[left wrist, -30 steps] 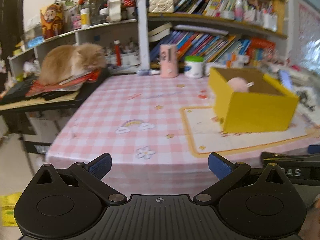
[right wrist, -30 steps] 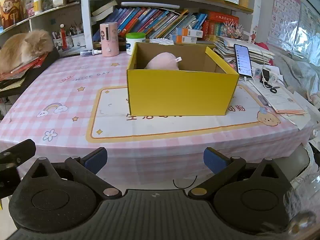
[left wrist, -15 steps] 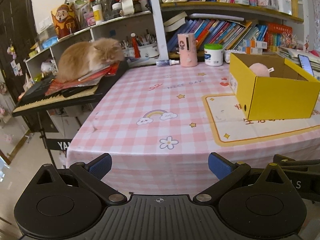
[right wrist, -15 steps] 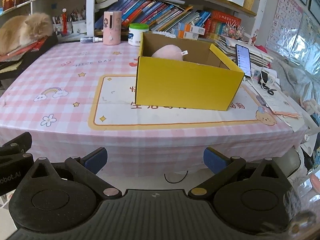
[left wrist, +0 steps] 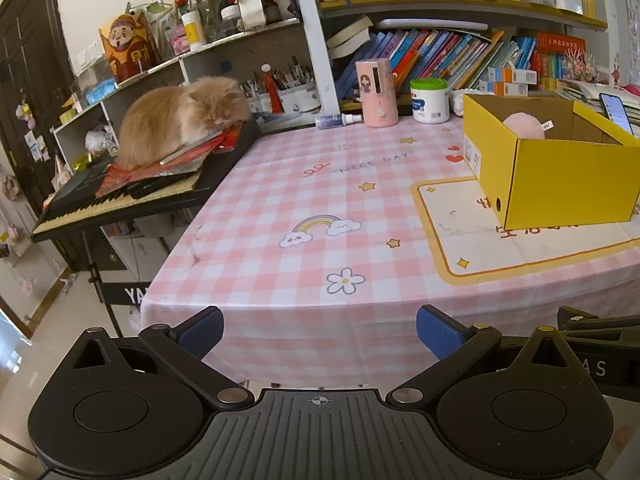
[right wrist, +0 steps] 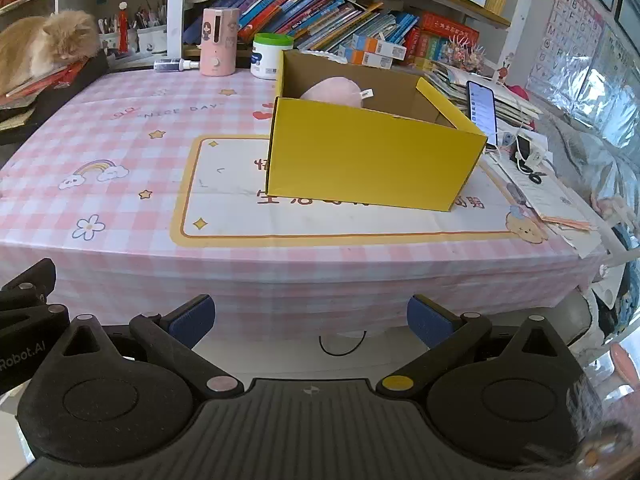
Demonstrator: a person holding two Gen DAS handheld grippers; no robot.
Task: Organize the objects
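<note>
An open yellow cardboard box (right wrist: 372,160) stands on the pink checked tablecloth (right wrist: 132,136), on a cream mat. A pink plush toy (right wrist: 334,91) lies inside it, partly hidden by the front wall. The left wrist view shows the same box (left wrist: 560,176) at the right with the plush (left wrist: 523,126) in it. My left gripper (left wrist: 319,332) hangs open and empty in front of the table's near edge. My right gripper (right wrist: 308,320) is likewise open and empty, below the table edge and well short of the box.
A ginger cat (left wrist: 180,116) lies on books atop a keyboard (left wrist: 120,196) left of the table. A pink cylinder (left wrist: 376,92), a white jar (left wrist: 430,100) and bookshelves line the back. A phone (right wrist: 482,106), papers and cables sit right of the box.
Both grippers have drawn back from the table and risen, so more of the tabletop and box shows. The left view has swung left. Both stay open.
</note>
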